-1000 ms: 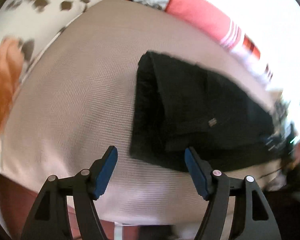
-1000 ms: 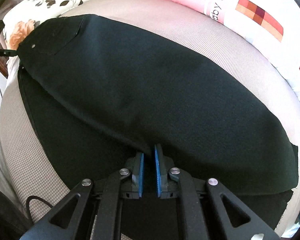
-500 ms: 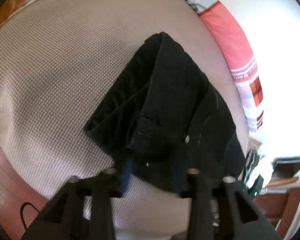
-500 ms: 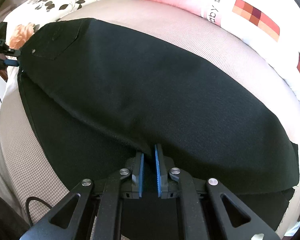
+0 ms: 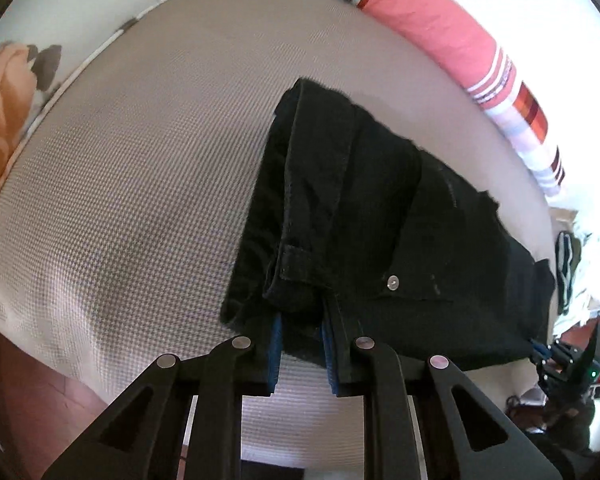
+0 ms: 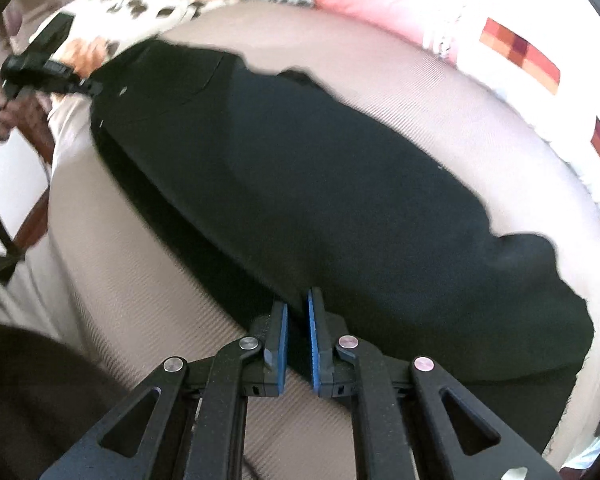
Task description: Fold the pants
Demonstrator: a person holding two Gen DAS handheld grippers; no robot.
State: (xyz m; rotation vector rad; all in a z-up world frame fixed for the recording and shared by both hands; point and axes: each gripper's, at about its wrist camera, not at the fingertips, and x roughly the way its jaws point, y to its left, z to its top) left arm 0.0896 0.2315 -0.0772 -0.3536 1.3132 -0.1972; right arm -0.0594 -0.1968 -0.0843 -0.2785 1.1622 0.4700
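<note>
The black pants (image 5: 380, 224) lie on a beige waffle-weave bed (image 5: 140, 184), stretched along its near edge between the two tools. At the left end, the left gripper (image 5: 300, 344) has its blue-padded fingers (image 5: 275, 344) closed down on the folded waistband corner, with thick cloth filling the narrow gap between them; a second ago they stood wide apart above bare bedding, short of the cloth. Only this view shows the waistband close up: a belt loop (image 5: 296, 262), a silver rivet (image 5: 393, 282) and the doubled-over top edge, with a floral pillow (image 5: 16, 92) at the bed's far left corner and a pink striped pillow (image 5: 460, 52) along its far edge. The right wrist view alone takes in the whole length of the pants (image 6: 340, 208), one leg laid over the other, the far edge now rippled where it ran smooth before. At the right end, the right gripper (image 6: 298, 344) pinches the near hem with its fingers (image 6: 283, 344) almost shut, as they were a second ago. The left gripper (image 6: 48, 72) appears far off at the waistband.
</note>
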